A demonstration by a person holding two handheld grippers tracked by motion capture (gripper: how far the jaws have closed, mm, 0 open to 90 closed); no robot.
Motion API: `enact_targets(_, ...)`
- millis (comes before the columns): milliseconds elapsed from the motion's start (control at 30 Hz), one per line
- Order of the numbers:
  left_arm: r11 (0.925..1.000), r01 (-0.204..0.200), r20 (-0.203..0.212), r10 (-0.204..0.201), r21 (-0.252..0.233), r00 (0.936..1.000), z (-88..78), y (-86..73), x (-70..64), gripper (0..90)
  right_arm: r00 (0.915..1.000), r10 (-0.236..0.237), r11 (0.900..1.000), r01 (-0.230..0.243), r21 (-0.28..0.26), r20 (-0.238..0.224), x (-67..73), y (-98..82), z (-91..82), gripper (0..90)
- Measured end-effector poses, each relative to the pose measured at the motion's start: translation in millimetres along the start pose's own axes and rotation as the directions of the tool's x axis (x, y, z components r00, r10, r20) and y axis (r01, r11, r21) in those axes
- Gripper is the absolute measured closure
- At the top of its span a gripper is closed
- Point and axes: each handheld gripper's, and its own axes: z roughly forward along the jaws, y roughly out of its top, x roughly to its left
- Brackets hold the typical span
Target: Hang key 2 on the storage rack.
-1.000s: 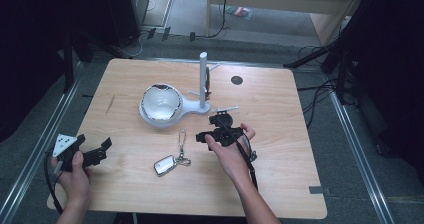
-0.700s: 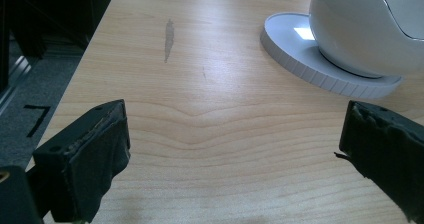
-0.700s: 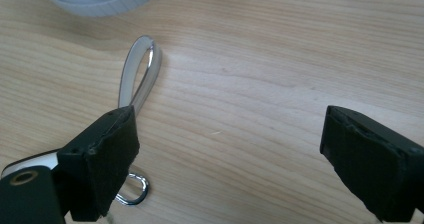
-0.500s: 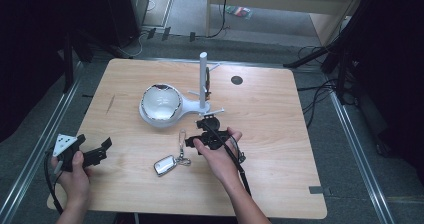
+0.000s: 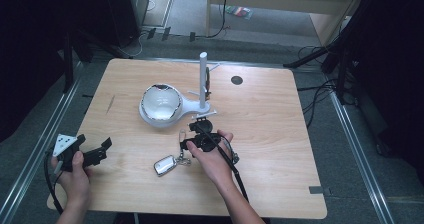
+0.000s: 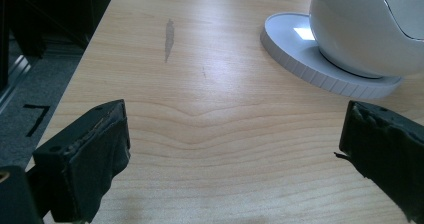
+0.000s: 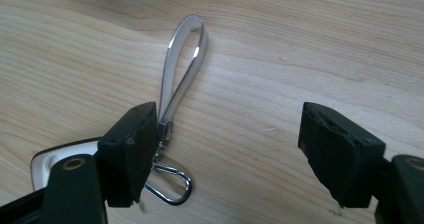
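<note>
The right gripper (image 7: 225,154) is observed over the key ring strap (image 7: 182,64) lying on the table (image 5: 280,134); its jaws, just closing, grip nothing; the strap must be centred between them next.

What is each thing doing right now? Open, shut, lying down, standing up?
Left gripper: open, nothing between its jaws.
Right gripper: open, jaws just been closing; strap beside one jaw, not pinched.
Key fob: lying flat on the table.
Strap: lying flat, looped.
Bowl: upright on its base.
Post: standing upright.
</note>
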Motion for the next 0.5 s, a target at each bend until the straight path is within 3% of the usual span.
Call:
enact_targets(267,1.0,0.0,0.001,0.0,0.0,1.0,-0.1,0.0,0.1,0.1,0.9988,-0.04,0.998,0.041,0.044,-0.028,13.7,-2.9,6.8,39.4)
enact_targets(500,1.0,0.002,0.002,-0.002,-0.001,1.0,0.0,0.0,0.4,0.1,0.9983,-0.043,0.997,0.045,0.064,-0.041,22.1,-4.3,12.8,53.8)
